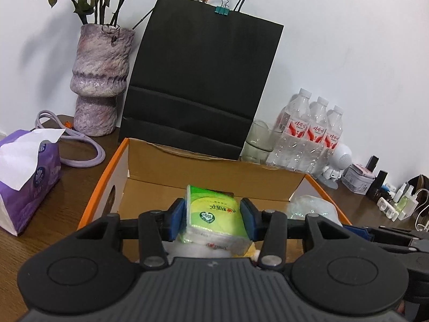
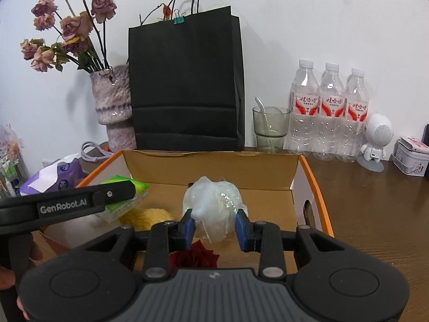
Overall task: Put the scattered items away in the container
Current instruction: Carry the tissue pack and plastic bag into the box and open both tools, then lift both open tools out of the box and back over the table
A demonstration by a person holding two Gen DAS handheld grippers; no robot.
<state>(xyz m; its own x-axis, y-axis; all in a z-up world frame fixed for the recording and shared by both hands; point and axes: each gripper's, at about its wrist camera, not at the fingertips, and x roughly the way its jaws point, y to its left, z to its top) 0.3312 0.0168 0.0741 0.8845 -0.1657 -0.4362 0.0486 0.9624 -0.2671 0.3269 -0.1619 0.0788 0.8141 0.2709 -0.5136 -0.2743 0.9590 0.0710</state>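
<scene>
The left tool (image 1: pixel 213 218) has its blue pads pressed against both sides of a green pocket tissue pack (image 1: pixel 211 214), which carries a round "100" mark and red Chinese lettering too small to read. The pack hangs above the open cardboard box (image 1: pixel 214 166), whose rim is orange. Below the left tool, white and yellow items lie in the box, mostly hidden. The arm of this tool, seen from the right wrist, reads "GenRobot.AI".

The right tool (image 2: pixel 215 228) is closed around a crumpled clear iridescent plastic bag (image 2: pixel 214 204), also held over the box. Just under the right tool lies a dark red rose (image 2: pixel 194 257); to its left, a yellow fluffy item (image 2: pixel 147 216) rests on the box floor.

Left of the box on the wooden surface (image 2: pixel 375 214) sits a purple tissue pack (image 1: pixel 24 171). Beyond the box stand a black paper bag (image 2: pixel 185 80) with a teal binder clip, a mottled purple vase (image 1: pixel 102 80) of dried roses, a smoky glass (image 2: pixel 270 128), and three water bottles (image 2: pixel 329 112) with red-and-white Chinese labels.
</scene>
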